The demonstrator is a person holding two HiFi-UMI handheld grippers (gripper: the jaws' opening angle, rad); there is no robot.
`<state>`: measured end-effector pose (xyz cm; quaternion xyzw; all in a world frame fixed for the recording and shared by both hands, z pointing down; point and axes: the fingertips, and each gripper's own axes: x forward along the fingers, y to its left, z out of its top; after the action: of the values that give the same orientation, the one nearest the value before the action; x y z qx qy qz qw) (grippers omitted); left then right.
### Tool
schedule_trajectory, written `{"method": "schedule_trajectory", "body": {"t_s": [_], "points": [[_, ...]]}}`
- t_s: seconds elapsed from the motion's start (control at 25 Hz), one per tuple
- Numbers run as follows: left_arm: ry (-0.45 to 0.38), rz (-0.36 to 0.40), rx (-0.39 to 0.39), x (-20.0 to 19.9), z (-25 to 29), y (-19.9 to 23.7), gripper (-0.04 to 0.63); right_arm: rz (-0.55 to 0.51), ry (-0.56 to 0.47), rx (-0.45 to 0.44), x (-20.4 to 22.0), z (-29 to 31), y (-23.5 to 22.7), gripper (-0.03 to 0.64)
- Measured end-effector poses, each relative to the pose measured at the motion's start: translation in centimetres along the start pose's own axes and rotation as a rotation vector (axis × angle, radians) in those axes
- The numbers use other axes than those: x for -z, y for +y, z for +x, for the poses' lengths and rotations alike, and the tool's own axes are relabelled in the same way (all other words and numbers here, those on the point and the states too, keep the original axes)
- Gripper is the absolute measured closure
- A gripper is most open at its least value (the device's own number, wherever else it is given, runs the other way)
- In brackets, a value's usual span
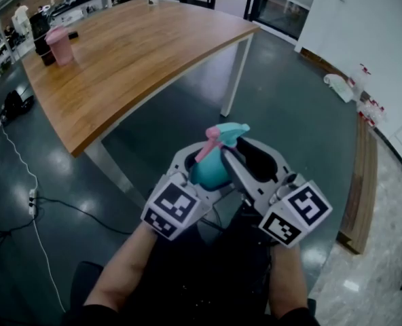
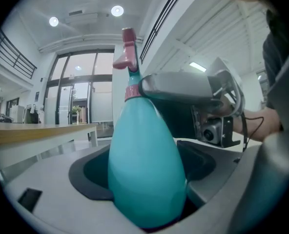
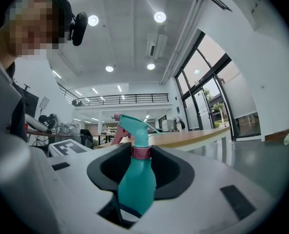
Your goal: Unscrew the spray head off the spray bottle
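Clamped round the fat teal body of the spray bottle: left gripper, jaws fairly wide apart but pressed on it from both sides. Pinched on the pink collar just under the spray head: right gripper, jaws narrowed onto it, reaching in from the bottle's right. Bottle up in the air, roughly upright in both gripper views, pink trigger on its left side in the head view. Head still seated on the neck. Touching only the two grippers, open air all round.

Nearer than the bottle, both forearms close together, marker cubes almost side by side. Below the bottle, dark floor. Beyond the bottle and to its left, long wooden table, with near edge and white leg well apart from it. At that table's far end, pink cup beside something dark. Left of the bottle on the floor, white cable. Right of the bottle, wooden bench along a white wall. Small items there, too small to name.
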<state>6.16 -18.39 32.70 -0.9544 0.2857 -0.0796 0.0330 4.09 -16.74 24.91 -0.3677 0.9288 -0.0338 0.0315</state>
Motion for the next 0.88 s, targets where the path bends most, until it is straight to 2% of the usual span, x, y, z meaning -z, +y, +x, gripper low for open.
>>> {"method": "schedule_trajectory", "body": {"t_s": [0.32,0.6,0.76,0.88], "points": [[-0.042,0.014,0.236,-1.3,-0.9,-3.2,0.186,0.004,-0.022,-0.243,-0.8,-2.3,1.4,0.48],[-0.081,0.003,0.4,-1.5,-1.8,-5.0,0.186,0.009,-0.055,-0.428,-0.8,-3.3,2.5,0.48],[-0.085,-0.001,0.419,-1.3,-1.9,-5.3,0.186,0.011,-0.07,-0.453,-0.7,-3.5,2.6,0.48],[-0.073,-0.011,0.354,-1.2,-1.4,-4.6,0.186,-0.01,-0.069,-0.384,-0.5,-3.2,2.0,0.477]]}}
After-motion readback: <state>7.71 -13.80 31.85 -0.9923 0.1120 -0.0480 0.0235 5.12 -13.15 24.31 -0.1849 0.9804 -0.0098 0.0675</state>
